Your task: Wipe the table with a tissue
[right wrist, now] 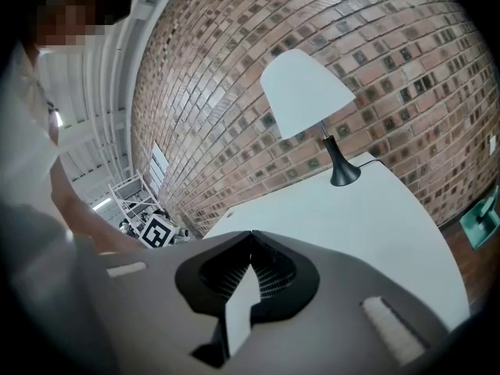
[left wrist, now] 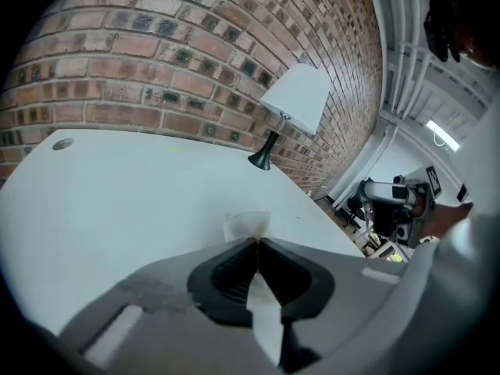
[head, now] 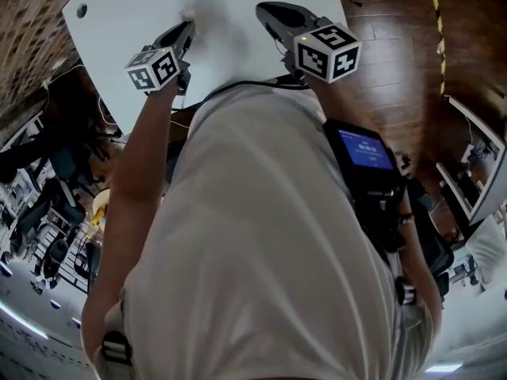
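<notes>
Two claws, one working. Left claw [left wrist: 256, 244] is pinched tight on the tissue [left wrist: 248, 226], with a tuft poking past the tips low over the white surface [left wrist: 117, 194], so the paper leads. Right claw [right wrist: 251, 234] is closed on nothing, likely parked clear of the wipe path.

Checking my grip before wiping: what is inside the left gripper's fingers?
A tissue is pinched between the shut fingers of the left gripper, a corner poking past the tips. How much sits deeper is covered by the fingers.
</notes>
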Tool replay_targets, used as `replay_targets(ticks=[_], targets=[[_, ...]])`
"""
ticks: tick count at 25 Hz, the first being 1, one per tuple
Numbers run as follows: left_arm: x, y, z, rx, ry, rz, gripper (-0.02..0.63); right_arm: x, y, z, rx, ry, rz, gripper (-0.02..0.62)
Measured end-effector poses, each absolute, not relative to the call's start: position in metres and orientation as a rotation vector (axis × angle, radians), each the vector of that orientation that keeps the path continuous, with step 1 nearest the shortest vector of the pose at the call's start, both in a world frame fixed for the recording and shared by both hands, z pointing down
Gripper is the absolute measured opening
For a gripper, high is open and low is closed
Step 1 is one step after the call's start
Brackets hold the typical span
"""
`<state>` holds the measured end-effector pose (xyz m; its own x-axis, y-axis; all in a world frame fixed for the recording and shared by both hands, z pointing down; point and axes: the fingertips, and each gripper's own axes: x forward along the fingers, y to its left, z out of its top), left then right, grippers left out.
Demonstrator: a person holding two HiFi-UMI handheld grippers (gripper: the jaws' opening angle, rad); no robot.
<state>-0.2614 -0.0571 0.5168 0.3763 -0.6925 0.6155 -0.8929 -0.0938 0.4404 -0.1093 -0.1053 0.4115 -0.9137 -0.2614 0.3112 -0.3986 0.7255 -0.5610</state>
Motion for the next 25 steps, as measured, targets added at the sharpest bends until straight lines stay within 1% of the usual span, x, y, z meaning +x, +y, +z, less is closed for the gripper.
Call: replay_targets(ticks=[5, 13, 16, 22, 25], targets=[[-0.288, -0.065, 0.511, 1.791, -1.435, 0.33, 0.023, -0.121, -0.109, 0.41, 0.506, -2.717, 0.963, 0.008], [-0.246, -0.107, 0.558, 1.734, -1.49, 0.466, 0.022, -0.045, -0.138, 0.449, 0.523, -2.686, 1.009, 0.008], [-0.249, -0.122, 0.564, 1.753, -1.497, 0.523, 0.023, -0.035, -0.141, 0.459, 0.544, -2.675, 1.026, 0.008], [-0.261, -0.143, 0.568, 1.678, -1.53, 0.421, 0.023, -0.027, -0.146, 0.457, 0.575, -2.666, 1.046, 0.008], [-0.267, -0.152, 0.571, 1.632, -1.58, 0.418, 0.023, -0.02, -0.151, 0.457, 0.603, -2.663, 1.063, 0.008]])
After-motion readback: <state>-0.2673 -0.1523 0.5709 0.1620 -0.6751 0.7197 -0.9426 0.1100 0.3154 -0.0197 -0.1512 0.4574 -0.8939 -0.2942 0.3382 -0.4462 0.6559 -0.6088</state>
